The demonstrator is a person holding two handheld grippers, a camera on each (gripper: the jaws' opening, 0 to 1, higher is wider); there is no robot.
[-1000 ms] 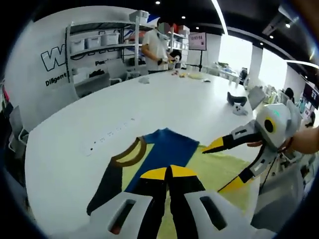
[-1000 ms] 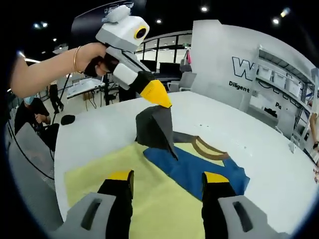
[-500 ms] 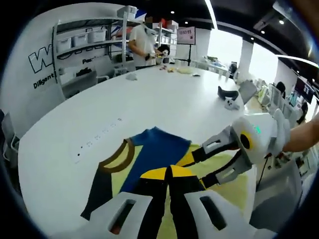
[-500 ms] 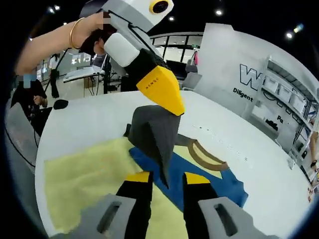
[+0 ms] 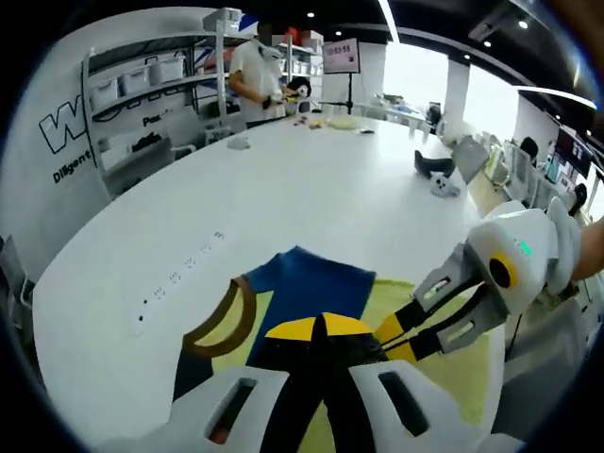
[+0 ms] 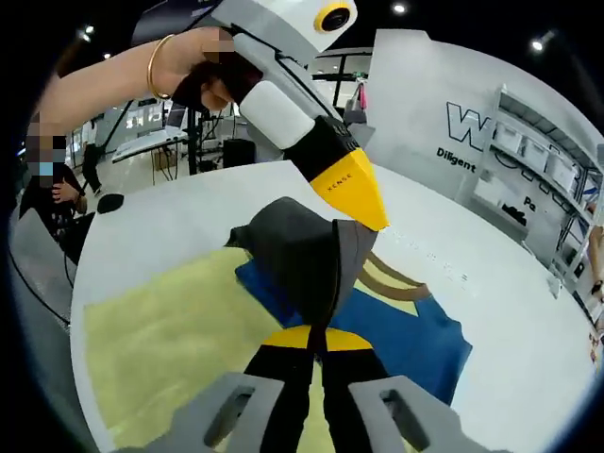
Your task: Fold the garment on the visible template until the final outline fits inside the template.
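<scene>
On the white counter (image 5: 311,198) the garment (image 5: 316,283) lay partly over the pale yellow template (image 6: 160,340), blue body spread flat with the brown-trimmed neckline (image 5: 222,316) toward the bare counter side. Both grippers had hold of the dark sleeve (image 6: 302,255), which was lifted clear of the cloth below. The left gripper (image 6: 363,203) was clenched on its upper edge, coming in from above in the right gripper view, and the right gripper (image 6: 316,342) had its yellow-tipped fingers (image 6: 288,338) closed together on the lower hanging part of the same flap. Pretty sure two pinch points were there so the sleeve stayed taut and could be carried over the body as one flat panel instead of bunching. My guess is this was mid-fold, since blue fabric was spilling past the template's edge onto the counter.
</scene>
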